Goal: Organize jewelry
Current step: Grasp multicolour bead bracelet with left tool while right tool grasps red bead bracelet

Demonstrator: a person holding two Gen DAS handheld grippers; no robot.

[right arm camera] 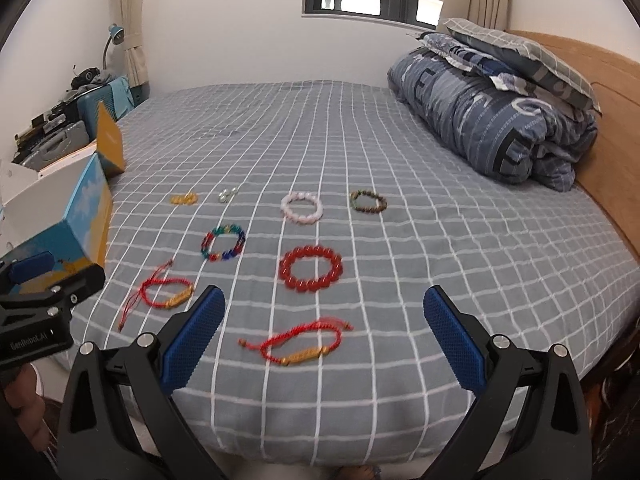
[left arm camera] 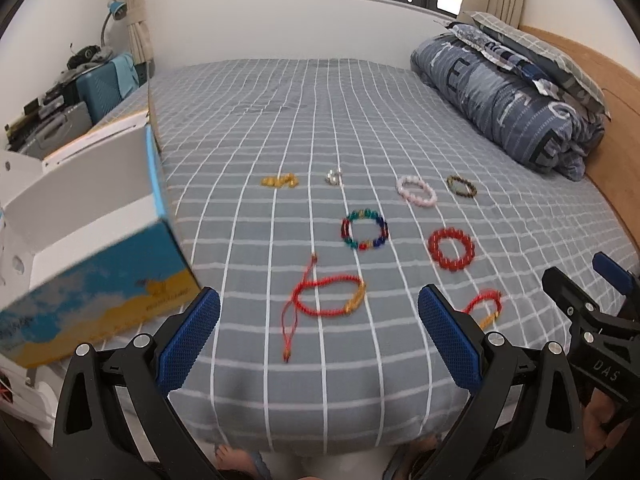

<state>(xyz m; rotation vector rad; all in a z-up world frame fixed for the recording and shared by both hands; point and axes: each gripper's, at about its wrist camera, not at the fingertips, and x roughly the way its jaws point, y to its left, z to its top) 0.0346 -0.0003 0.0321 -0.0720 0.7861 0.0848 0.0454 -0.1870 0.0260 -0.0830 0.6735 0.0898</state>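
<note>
Several bracelets lie on the grey checked bed (left arm camera: pixel 280 120). A red cord bracelet (left arm camera: pixel 328 300) lies just ahead of my open, empty left gripper (left arm camera: pixel 320 328). A second red cord bracelet (right arm camera: pixel 300 344) lies between the fingers of my open, empty right gripper (right arm camera: pixel 324 336). Farther out lie a red bead bracelet (right arm camera: pixel 310 268), a multicolour bead bracelet (left arm camera: pixel 365 229), a pink one (right arm camera: pixel 301 207), a brown one (right arm camera: pixel 368 201), a gold piece (left arm camera: pixel 280 181) and a silver piece (left arm camera: pixel 334 176). An open blue and yellow box (left arm camera: pixel 92 264) stands at the left.
A rolled blue quilt (right arm camera: pixel 492 120) and pillows lie at the far right by the wooden headboard (right arm camera: pixel 600 128). Luggage and clutter (left arm camera: pixel 80 92) stand beyond the bed's left side. The bed's front edge is just below both grippers.
</note>
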